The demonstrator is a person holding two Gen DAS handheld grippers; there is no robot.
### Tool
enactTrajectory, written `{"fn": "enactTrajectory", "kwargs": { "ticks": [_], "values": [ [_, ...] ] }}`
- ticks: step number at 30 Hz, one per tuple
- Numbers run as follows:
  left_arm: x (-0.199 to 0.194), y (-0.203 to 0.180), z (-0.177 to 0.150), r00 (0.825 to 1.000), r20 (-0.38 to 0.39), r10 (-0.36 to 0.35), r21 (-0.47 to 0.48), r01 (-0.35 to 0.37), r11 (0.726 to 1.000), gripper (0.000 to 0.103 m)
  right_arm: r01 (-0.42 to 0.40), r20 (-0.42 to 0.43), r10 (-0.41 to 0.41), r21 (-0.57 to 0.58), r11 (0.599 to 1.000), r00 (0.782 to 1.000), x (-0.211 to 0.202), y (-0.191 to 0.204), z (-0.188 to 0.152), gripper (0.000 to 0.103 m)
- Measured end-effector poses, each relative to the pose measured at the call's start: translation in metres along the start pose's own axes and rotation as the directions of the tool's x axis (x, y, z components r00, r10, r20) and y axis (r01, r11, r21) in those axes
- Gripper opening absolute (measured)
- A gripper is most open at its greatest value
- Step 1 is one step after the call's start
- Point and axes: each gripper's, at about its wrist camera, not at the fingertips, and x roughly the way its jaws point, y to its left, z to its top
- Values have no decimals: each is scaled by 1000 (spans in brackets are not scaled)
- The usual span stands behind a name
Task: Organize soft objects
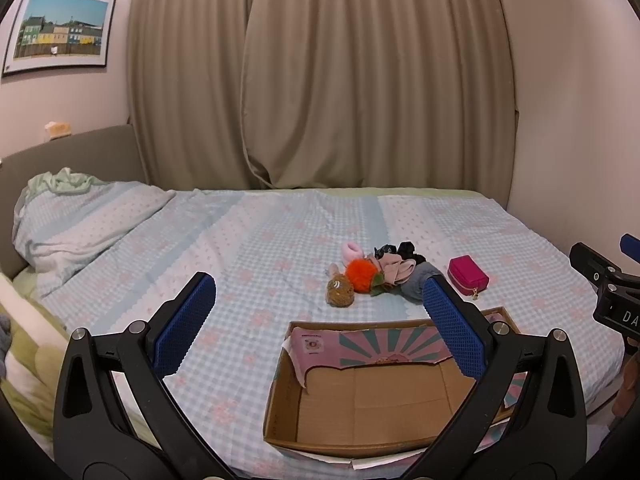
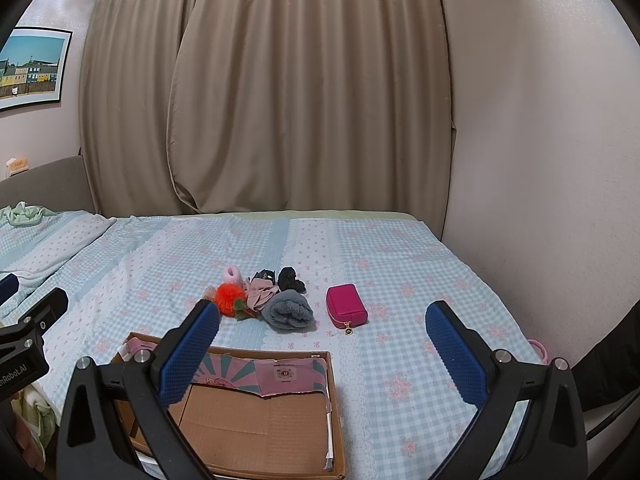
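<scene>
A pile of soft things lies mid-bed: an orange pompom (image 1: 361,275) (image 2: 229,297), a brown plush ball (image 1: 340,292), a pink scrunchie (image 1: 352,251) (image 2: 233,274), a beige cloth (image 1: 396,269) (image 2: 260,294), a black scrunchie (image 1: 406,249) (image 2: 289,278) and a grey fuzzy roll (image 1: 416,284) (image 2: 288,312). A magenta pouch (image 1: 468,277) (image 2: 346,306) lies to their right. An empty cardboard box (image 1: 400,396) (image 2: 256,416) sits on the near side. My left gripper (image 1: 320,320) and right gripper (image 2: 322,340) hover open and empty, short of the pile.
The bed has a blue checked cover (image 1: 260,240). A bunched quilt (image 1: 80,220) lies at the left by the headboard. Curtains (image 1: 360,80) hang behind the bed and a wall (image 2: 540,160) stands at its right. A pink ring (image 2: 538,347) lies at the bed's right edge.
</scene>
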Motion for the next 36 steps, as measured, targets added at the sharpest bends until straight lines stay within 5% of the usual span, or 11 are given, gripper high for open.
{"fn": "enactTrajectory", "kwargs": {
  "ticks": [36],
  "values": [
    [2, 3, -1, 1000, -15, -10, -20, 10, 1000, 103, 0, -5, 0, 0, 1000, 1000, 0, 0, -2, 103]
  ]
}}
